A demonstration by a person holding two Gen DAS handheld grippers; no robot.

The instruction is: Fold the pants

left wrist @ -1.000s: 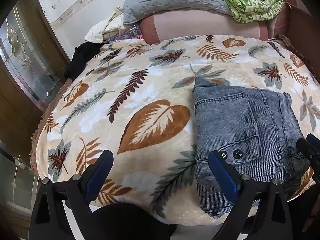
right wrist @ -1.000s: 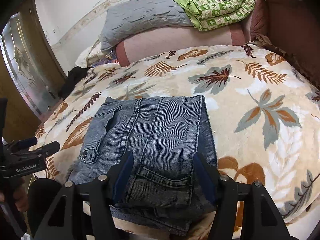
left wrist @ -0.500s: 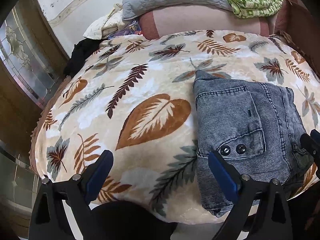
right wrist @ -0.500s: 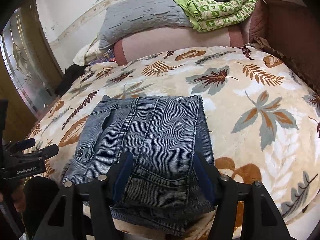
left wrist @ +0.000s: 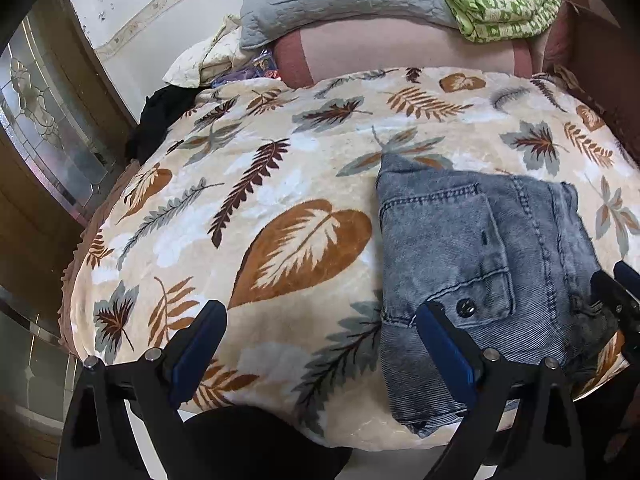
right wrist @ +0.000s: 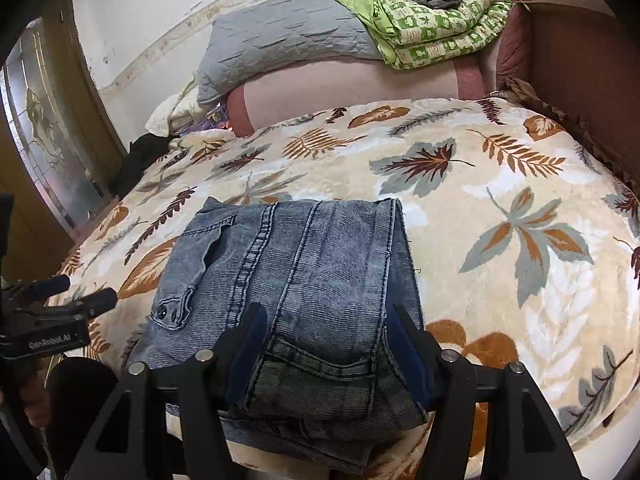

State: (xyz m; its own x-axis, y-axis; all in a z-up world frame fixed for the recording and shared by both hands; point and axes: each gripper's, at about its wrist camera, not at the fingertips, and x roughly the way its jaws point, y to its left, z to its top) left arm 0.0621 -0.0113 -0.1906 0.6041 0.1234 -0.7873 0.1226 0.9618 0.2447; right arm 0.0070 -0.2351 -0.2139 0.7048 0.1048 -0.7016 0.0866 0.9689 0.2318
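Note:
Grey-blue denim pants (right wrist: 292, 280) lie folded into a compact rectangle near the front edge of the bed; they also show at the right of the left wrist view (left wrist: 472, 264). My right gripper (right wrist: 324, 344) is open, its fingers straddling the near end of the folded pants without clamping them. My left gripper (left wrist: 320, 340) is open and empty, over the bedspread just left of the pants, its right finger (left wrist: 444, 344) at their left edge. The left gripper shows at the left edge of the right wrist view (right wrist: 80, 292).
The bed is covered with a cream leaf-print blanket (left wrist: 280, 184). A grey pillow (right wrist: 288, 40), a green quilt (right wrist: 432, 24) and a pink bolster (right wrist: 352, 92) sit at the back. A dark garment (left wrist: 156, 116) lies at the left corner. A glass door (left wrist: 44, 128) stands left.
Both grippers have drawn back slightly toward the bed's front edge; the pants sit a little farther away and lower in view. The pants themselves have not moved.

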